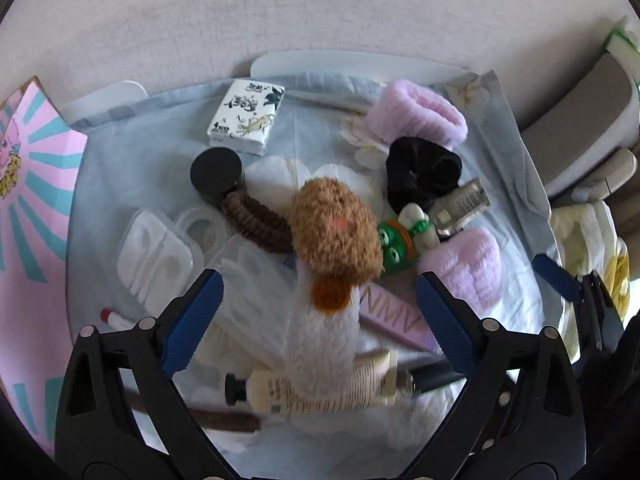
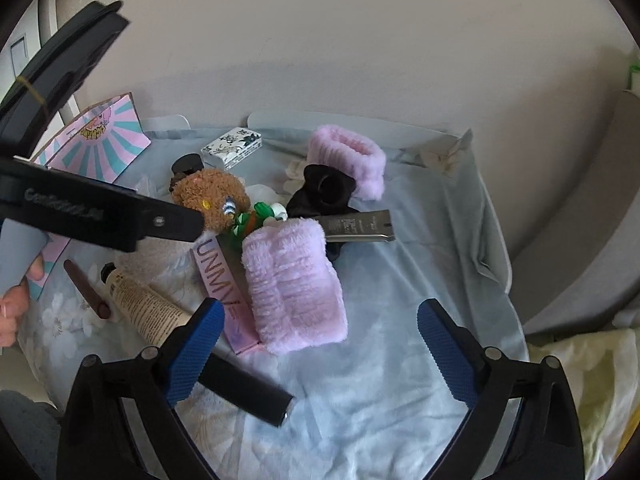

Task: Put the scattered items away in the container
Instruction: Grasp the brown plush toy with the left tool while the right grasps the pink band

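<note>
A cloth-lined container (image 1: 516, 152) holds many items. My left gripper (image 1: 318, 300) is open above a brown-and-white plush toy (image 1: 332, 236), which lies between its jaws without being touched. Around it lie a tissue pack (image 1: 246, 118), a black jar (image 1: 216, 176), a brown hair tie (image 1: 256, 220), a green frog toy (image 1: 394, 246), a black scrunchie (image 1: 420, 176), pink fluffy bands (image 1: 420, 114) and a cream tube (image 1: 280, 390). My right gripper (image 2: 320, 344) is open and empty above a pink fluffy band (image 2: 294, 284), a pink box (image 2: 220, 280) and a black tube (image 2: 244, 386).
A pink-and-teal paper bag (image 1: 36, 184) stands at the container's left. A grey chair arm (image 1: 580, 120) and yellowish bedding (image 2: 580, 392) lie to the right. A pale wall (image 2: 360, 40) is behind. A silver sachet (image 2: 358, 226) lies by the scrunchie.
</note>
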Demonstrator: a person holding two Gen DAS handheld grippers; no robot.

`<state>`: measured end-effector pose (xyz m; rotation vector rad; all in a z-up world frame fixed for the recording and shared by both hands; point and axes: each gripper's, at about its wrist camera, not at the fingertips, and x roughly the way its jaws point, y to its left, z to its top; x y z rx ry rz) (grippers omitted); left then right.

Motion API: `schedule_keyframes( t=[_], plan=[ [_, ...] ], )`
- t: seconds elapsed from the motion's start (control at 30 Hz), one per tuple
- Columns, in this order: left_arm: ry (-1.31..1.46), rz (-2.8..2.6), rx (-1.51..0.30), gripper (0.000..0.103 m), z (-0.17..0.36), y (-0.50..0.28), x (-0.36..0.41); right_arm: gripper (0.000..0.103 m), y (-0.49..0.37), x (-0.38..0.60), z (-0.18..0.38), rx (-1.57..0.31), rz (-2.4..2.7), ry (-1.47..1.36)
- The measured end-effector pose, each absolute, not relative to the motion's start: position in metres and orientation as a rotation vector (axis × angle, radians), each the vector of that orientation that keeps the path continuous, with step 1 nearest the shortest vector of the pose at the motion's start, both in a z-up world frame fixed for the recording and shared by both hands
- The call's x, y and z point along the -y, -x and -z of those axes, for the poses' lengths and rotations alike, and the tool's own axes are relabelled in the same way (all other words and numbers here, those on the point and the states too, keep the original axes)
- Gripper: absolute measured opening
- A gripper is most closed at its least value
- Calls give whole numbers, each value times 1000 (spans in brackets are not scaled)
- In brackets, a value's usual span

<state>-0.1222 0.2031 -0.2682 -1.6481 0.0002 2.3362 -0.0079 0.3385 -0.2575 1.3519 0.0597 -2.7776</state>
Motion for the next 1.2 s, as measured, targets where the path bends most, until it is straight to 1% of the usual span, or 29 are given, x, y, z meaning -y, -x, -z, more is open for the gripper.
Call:
schedule_keyframes(
  t=[0.1,0.17,0.2,0.3,0.4,0.43,0.47,0.5,0.53,0.57,0.63,0.7,0.73,0.77,1.0,1.2],
  plan=[
    [1665,-2351,5,96,276,132,-205,96,15,-337,261,-60,2767,-1343],
    [1681,-2357,7,92,281,136,-206,96,19,-337,263,-60,2762,-1334],
    [1676,-2374,-6,92,282,138,-206,96,22,-337,264,-61,2758,-1331],
    [1655,-2404,-48,90,284,140,-209,92,30,-337,268,-68,2746,-1326],
    [1625,-2427,-106,82,284,139,-212,85,36,-334,274,-107,2734,-1331],
    [1608,-2435,-126,76,283,137,-212,77,38,-333,276,-119,2726,-1335],
    [1593,-2438,-140,68,282,136,-213,65,40,-332,279,-134,2712,-1344],
    [1575,-2437,-151,63,281,134,-213,59,43,-330,282,-148,2692,-1359],
    [1558,-2432,-155,55,279,132,-214,50,45,-329,285,-160,2673,-1375],
    [1546,-2428,-156,49,278,131,-214,44,47,-327,287,-172,2658,-1385],
    [1523,-2420,-144,45,277,127,-212,42,46,-324,286,-192,2665,-1376],
    [1490,-2416,-106,37,274,123,-207,40,47,-324,283,-189,2668,-1365],
    [1477,-2406,-77,30,271,121,-203,39,48,-326,281,-178,2667,-1364],
    [1470,-2398,-58,28,270,119,-200,38,49,-327,280,-167,2665,-1365],
    [1434,-2372,35,26,261,114,-196,37,46,-335,274,-86,2679,-1363],
    [1359,-2393,31,26,223,105,-189,36,43,-334,254,-68,2714,-1321]
  ],
)
